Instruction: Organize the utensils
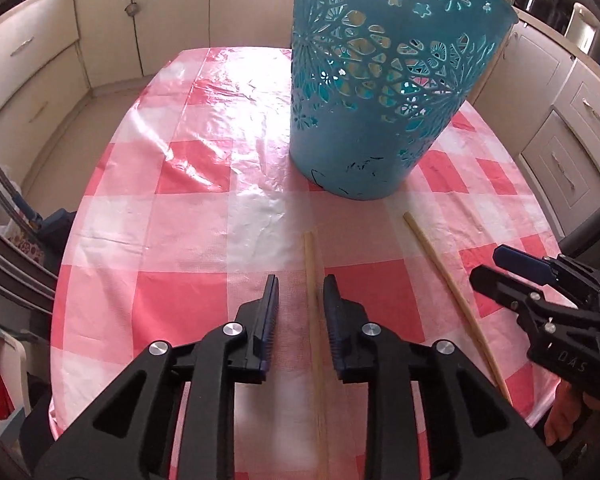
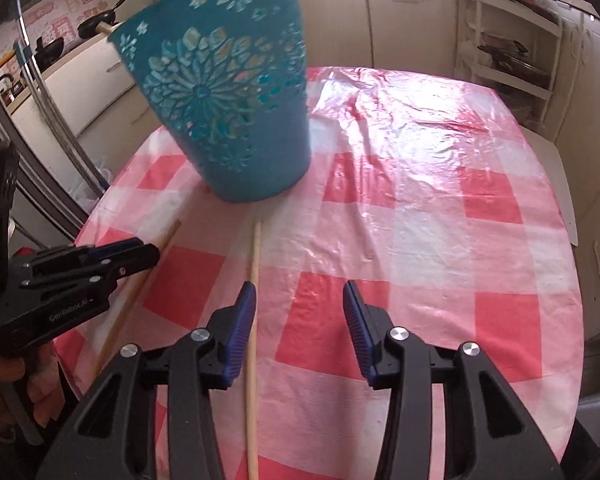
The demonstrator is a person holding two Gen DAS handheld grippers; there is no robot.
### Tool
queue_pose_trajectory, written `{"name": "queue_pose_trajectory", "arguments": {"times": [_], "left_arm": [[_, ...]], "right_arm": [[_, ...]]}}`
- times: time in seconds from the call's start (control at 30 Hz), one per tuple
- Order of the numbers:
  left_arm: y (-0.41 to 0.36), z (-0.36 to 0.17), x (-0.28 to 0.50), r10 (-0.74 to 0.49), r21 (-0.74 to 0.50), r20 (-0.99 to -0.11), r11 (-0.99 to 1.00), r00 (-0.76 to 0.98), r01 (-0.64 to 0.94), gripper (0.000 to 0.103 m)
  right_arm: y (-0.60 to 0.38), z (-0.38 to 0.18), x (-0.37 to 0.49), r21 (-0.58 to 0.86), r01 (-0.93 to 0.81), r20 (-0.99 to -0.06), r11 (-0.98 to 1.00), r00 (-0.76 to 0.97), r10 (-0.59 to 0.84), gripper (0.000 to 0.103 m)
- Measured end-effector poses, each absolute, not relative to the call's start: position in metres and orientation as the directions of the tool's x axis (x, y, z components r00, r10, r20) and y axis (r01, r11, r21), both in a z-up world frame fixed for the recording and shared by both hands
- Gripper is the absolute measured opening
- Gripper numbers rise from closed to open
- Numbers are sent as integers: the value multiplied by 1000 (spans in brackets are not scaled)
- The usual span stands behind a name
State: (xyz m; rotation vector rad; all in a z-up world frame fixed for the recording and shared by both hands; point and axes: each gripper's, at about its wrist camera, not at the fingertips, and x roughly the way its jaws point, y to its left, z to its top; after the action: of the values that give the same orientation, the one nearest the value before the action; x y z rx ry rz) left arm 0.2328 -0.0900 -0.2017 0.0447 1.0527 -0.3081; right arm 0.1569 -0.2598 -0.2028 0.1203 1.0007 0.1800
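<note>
Chopsticks loose on worktop, both tools spread

Chopsticks, two pale wooden sticks, lie flat on the checked cloth in front of the teal basket [image 1: 380, 80]. Left stick [image 1: 314, 300] runs between the fingers of the left tool [image 1: 301, 300]; jaws spread, pads not pressing it, nothing pinched. Right stick [image 1: 452, 292] lies apart, angled, w/ the right tool [image 2: 300, 320] over it; jaws spread wider, stick just beside its left pad, not gripped.

Risks, as I judge them: sticks are thin & round, cloth is glossy plastic, so a closing pad could roll or flick a stick off-line instead of catching it. Right stick sits off-centre, near one pad; a close may shove it sideways. Both sticks reach toward the near edge & could slide off. Basket wall has cut-outs; a tip might snag or poke through. Two tools near each other could bump.

Worktop [image 2: 440, 208]: oval, pink-white check cover, wrinkled, shiny. Room: cream kitchen cabinets [image 1: 32, 64] left, white shelf rack [image 2: 512, 52] right.
</note>
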Motion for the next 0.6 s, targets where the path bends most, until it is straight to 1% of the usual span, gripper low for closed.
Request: {"name": "queue_pose_trajectory", "arguments": {"times": [0.07,0.1,0.13,0.17,0.2,0.3,0.37,0.4,0.43,0.5,0.53,0.57,0.6], "left_arm": [[-90,-202,236,-219,-95,-860,957,460,276,24],[-91,-201,237,-213,-85,-861,956,462,281,24],[-93,-201,238,-207,-76,-861,955,464,286,25],[-93,-201,238,-204,-70,-863,954,463,290,25],[-94,-201,239,-202,-66,-864,954,462,294,25],[-95,-201,239,-189,-45,-871,950,453,309,27],[-98,-201,236,-181,-29,-875,945,449,325,32],[-100,-201,235,-170,-12,-877,943,450,331,37],[-101,-201,233,-163,-2,-877,942,453,335,39],[-103,-202,231,-153,15,-874,940,461,341,41],[-103,-202,230,-150,17,-873,941,463,338,42],[-103,-202,230,-151,17,-873,941,464,337,42],[-103,-203,230,-150,17,-873,942,465,336,42]], "right_arm": [[-250,-208,157,170,-127,-825,977,524,211,36],[-245,-209,156,144,-140,-821,980,535,197,27],[-242,-209,156,113,-146,-820,983,545,175,23],[-240,-210,157,96,-146,-821,984,547,162,14],[-240,-211,158,94,-141,-824,986,545,156,8],[-242,-210,159,126,-147,-829,981,528,186,8],[-236,-209,159,116,-175,-837,978,513,191,8],[-234,-208,159,103,-185,-836,977,516,186,11],[-232,-208,160,88,-191,-835,978,520,177,11],[-231,-209,163,82,-183,-832,980,528,169,11],[-231,-209,164,82,-176,-829,981,534,166,11],[-232,-209,165,77,-169,-830,983,535,158,6],[-232,-208,166,81,-168,-834,983,529,159,6]]}}
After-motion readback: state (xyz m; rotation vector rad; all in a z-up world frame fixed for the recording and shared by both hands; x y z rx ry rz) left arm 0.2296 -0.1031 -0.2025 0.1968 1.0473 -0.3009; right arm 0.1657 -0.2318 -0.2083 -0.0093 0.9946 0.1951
